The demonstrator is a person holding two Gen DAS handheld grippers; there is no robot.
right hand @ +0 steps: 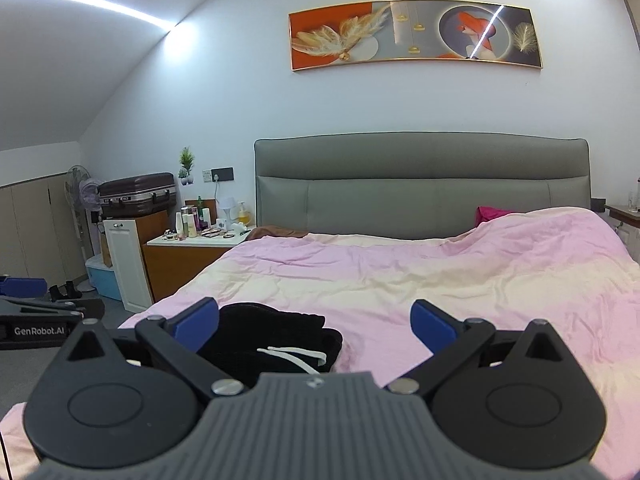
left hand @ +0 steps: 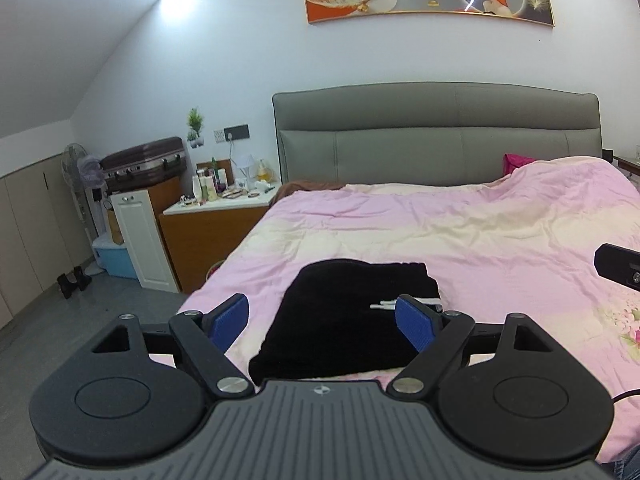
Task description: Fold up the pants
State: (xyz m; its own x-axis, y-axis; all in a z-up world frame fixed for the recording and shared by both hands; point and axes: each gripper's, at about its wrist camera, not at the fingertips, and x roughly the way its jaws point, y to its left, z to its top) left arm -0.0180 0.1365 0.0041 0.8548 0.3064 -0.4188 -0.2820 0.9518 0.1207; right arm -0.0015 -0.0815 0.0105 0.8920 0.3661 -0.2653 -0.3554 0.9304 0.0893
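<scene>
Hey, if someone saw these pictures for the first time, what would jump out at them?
Probably the black pants, lying folded on the pink bedspread near the bed's foot, a white drawstring showing on top. Both the left gripper and the right gripper hover open above them, touching nothing. Behind, an orange feather painting hangs over the grey headboard.

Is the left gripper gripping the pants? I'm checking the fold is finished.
No, the left gripper is open above the folded black pants.
</scene>
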